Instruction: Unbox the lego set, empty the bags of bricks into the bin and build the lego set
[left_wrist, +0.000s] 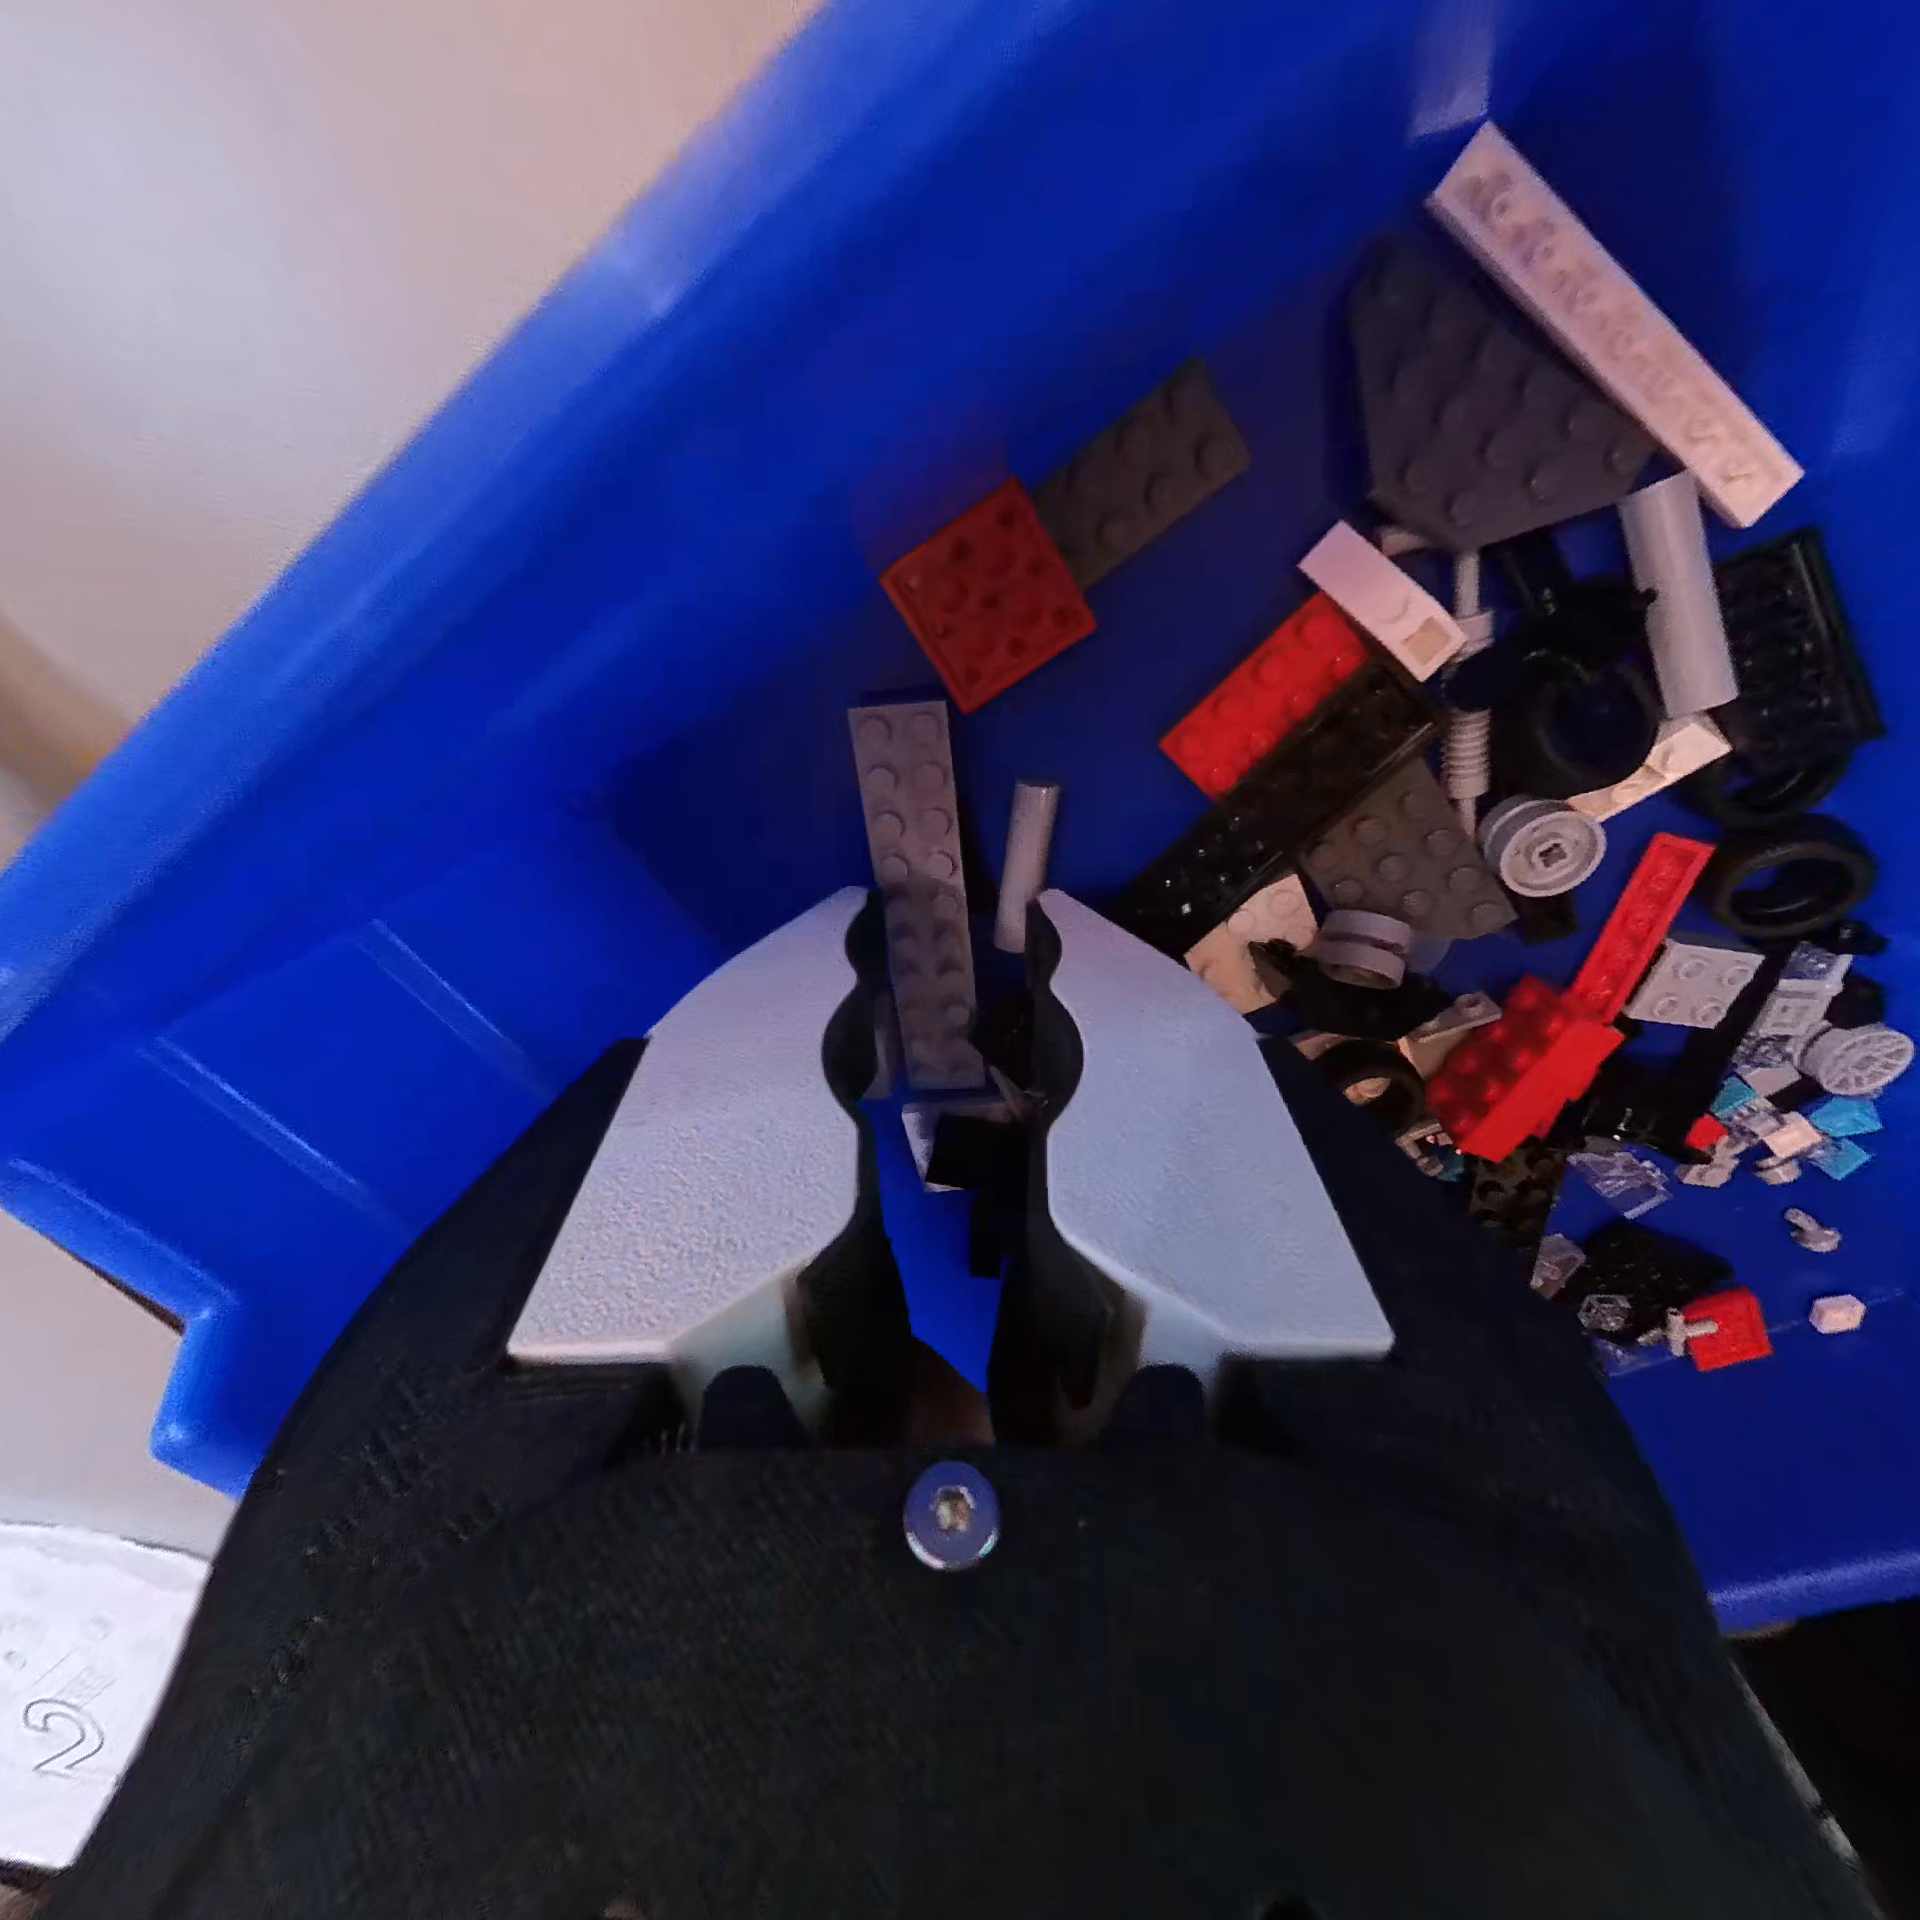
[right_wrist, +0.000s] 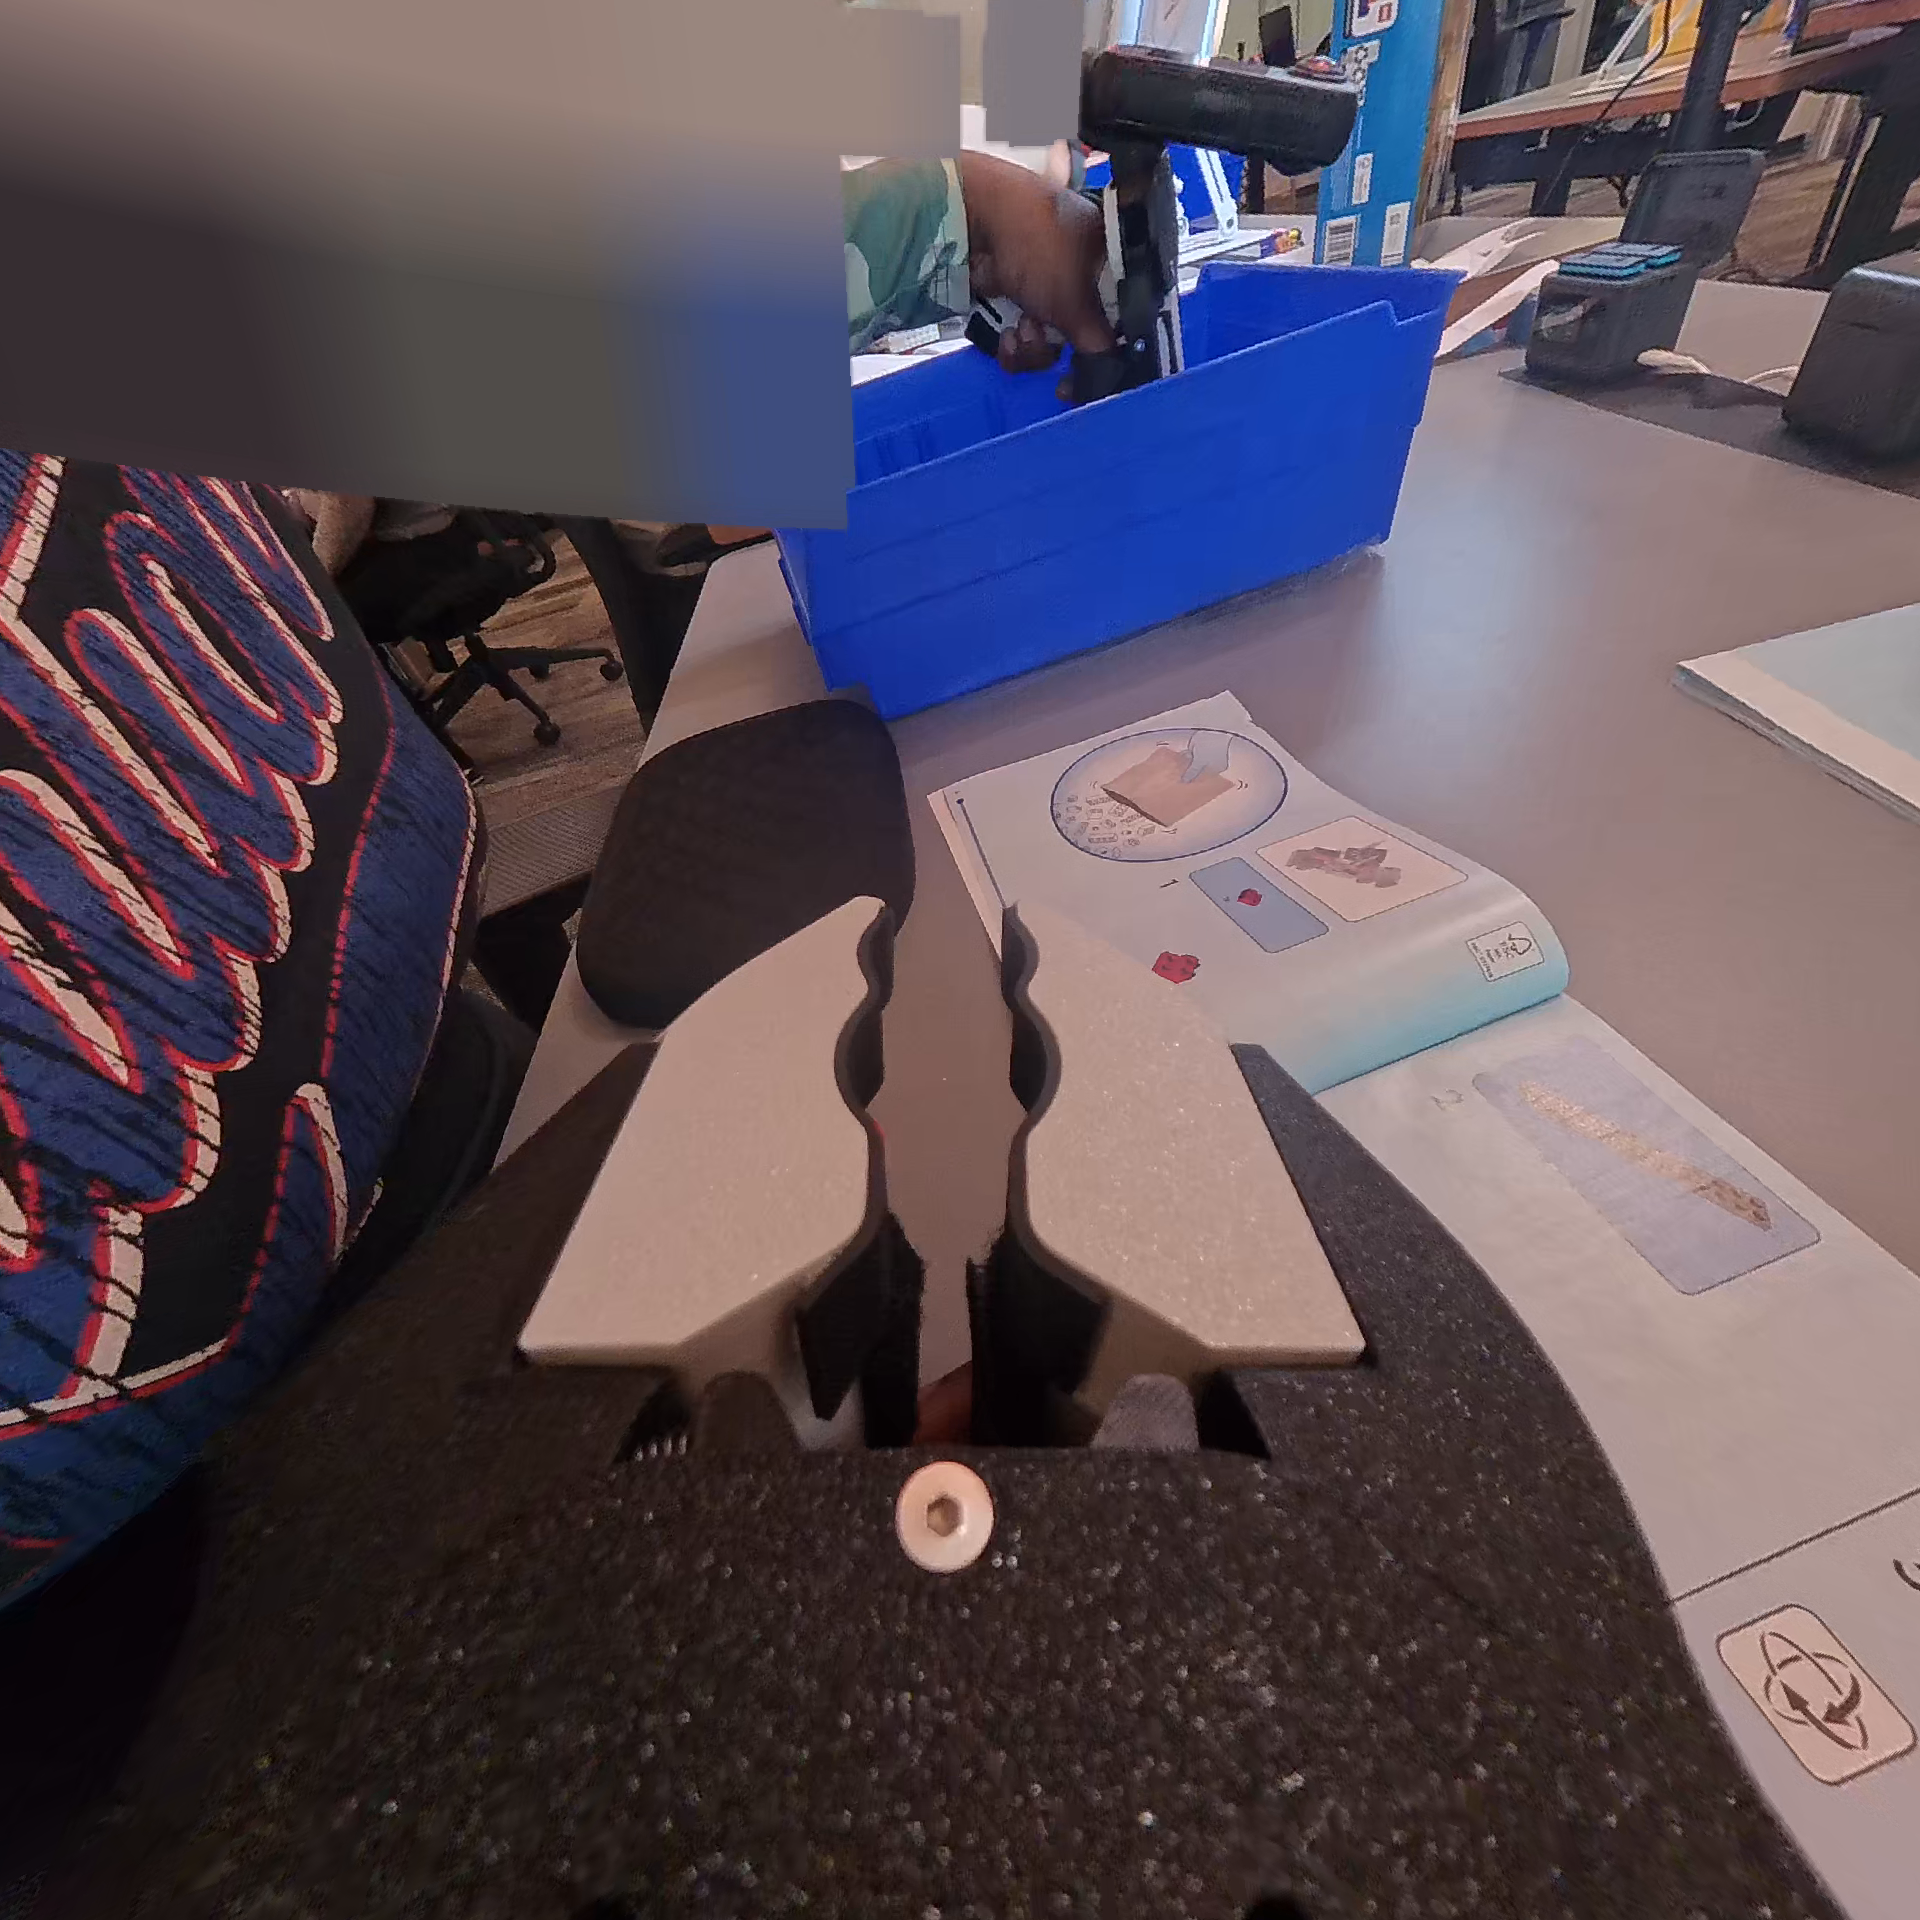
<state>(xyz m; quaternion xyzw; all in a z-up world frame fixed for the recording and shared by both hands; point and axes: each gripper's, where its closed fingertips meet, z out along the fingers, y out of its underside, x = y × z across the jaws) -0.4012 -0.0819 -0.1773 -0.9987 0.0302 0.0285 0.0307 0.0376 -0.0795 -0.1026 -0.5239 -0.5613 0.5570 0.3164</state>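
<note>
- The left gripper (left_wrist: 951, 914) reaches down into the blue bin (left_wrist: 540, 582), its fingers parted by a narrow gap; a long light grey studded plate (left_wrist: 914, 894) and a thin grey rod (left_wrist: 1023, 862) lie in that gap, but whether they are pinched or merely lie beneath cannot be told.
- Just beyond the tips, a red square plate (left_wrist: 987, 597) rests against a dark grey plate (left_wrist: 1143, 468) on the bin floor.
- To the right, the loose bricks (left_wrist: 1507, 883) are heaped: red, black, grey and white pieces, black tyres, grey wheel hubs, small clear and teal bits.
- Farthest back, a long white plate (left_wrist: 1610, 322) leans at the bin wall over a dark grey wedge plate (left_wrist: 1486, 416).
- The right gripper (right_wrist: 945, 925) hovers at the near edge of the grey table (right_wrist: 1558, 582), slightly parted and holding nothing.
- A black chair armrest (right_wrist: 738, 852) sits just past its left finger.
- The open instruction booklet (right_wrist: 1299, 914) lies beside its right finger.
- Farther on stands the bin (right_wrist: 1091, 540), with the person's hand (right_wrist: 1029, 281) holding the left gripper inside it.
- Black equipment boxes (right_wrist: 1621, 281) stand well behind on the table.
</note>
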